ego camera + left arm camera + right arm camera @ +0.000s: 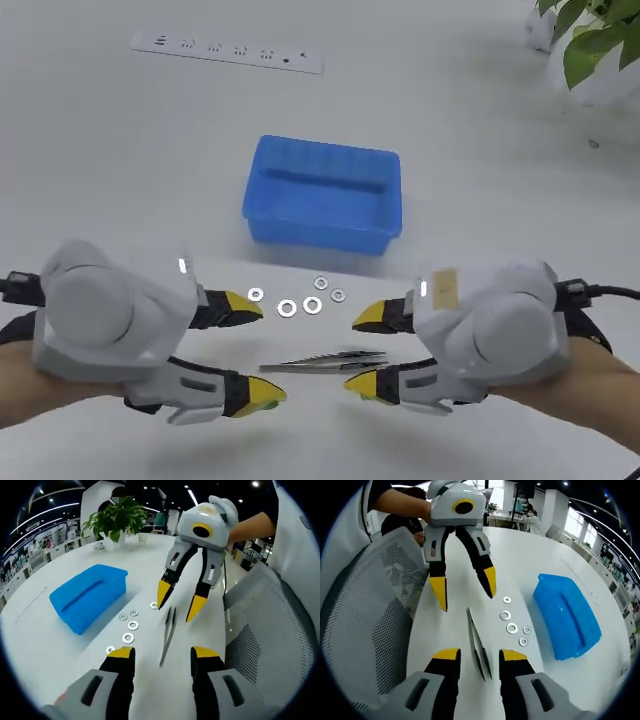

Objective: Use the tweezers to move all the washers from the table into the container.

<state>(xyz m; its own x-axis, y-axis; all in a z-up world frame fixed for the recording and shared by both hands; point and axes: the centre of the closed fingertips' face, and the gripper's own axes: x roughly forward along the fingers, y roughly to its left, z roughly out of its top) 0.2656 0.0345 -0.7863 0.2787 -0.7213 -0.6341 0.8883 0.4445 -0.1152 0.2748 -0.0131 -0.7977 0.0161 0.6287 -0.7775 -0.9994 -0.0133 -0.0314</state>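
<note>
Slim metal tweezers (325,362) lie flat on the white table between my two grippers. My left gripper (255,350) and right gripper (360,350) face each other, both open and holding nothing. Several small steel washers (287,308) are scattered just beyond the tweezers, in front of the blue plastic container (325,195). In the left gripper view the tweezers (167,632) point away between the jaws of the left gripper (162,655), with the washers (128,638) to the left and the right gripper (179,605) opposite. The right gripper view has the tweezers (477,647), washers (512,628) and container (567,615).
A white power strip (225,52) lies at the far edge of the table. A potted plant (590,40) stands at the back right. A grey mesh chair (375,610) sits by the table's near edge. People stand far back in the room.
</note>
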